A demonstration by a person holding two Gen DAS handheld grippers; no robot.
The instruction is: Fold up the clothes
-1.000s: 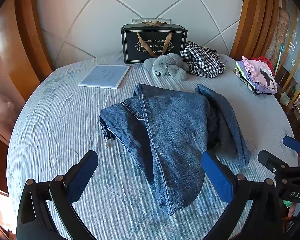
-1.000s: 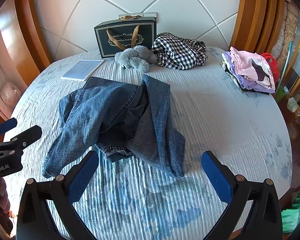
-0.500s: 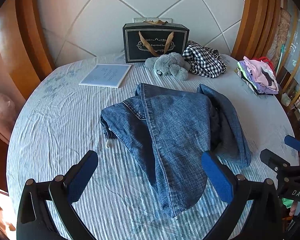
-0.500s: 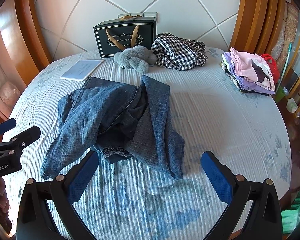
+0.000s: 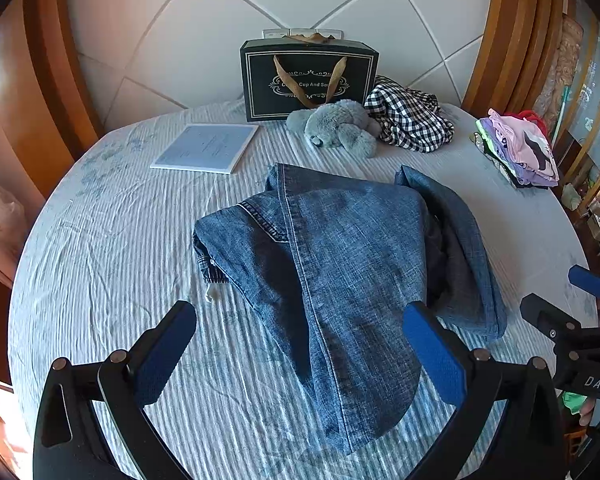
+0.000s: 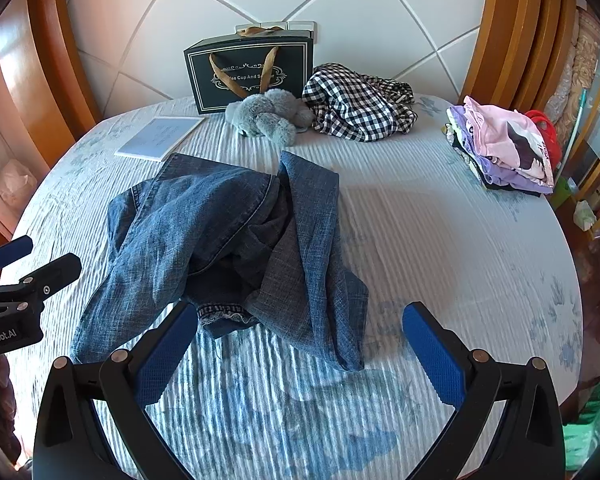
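A crumpled pair of blue jeans [image 5: 340, 264] lies in a heap in the middle of the round bed [image 5: 100, 240]; it also shows in the right wrist view [image 6: 228, 240]. My left gripper [image 5: 300, 344] is open and empty, hovering over the near leg of the jeans. My right gripper [image 6: 300, 344] is open and empty, just short of the jeans' near edge. Each gripper shows at the other view's edge: the right one [image 5: 572, 320], the left one [image 6: 24, 276].
At the back stand a black gift bag [image 5: 308, 76], a grey plush toy [image 5: 336, 128], a checked garment [image 5: 408, 120] and a white booklet [image 5: 208, 148]. A stack of folded clothes [image 6: 508, 148] sits at the bed's right edge. Wooden headboard panels flank the bed.
Both grippers have drifted slightly; the views shift a little toward the jeans. The jeans have not moved.
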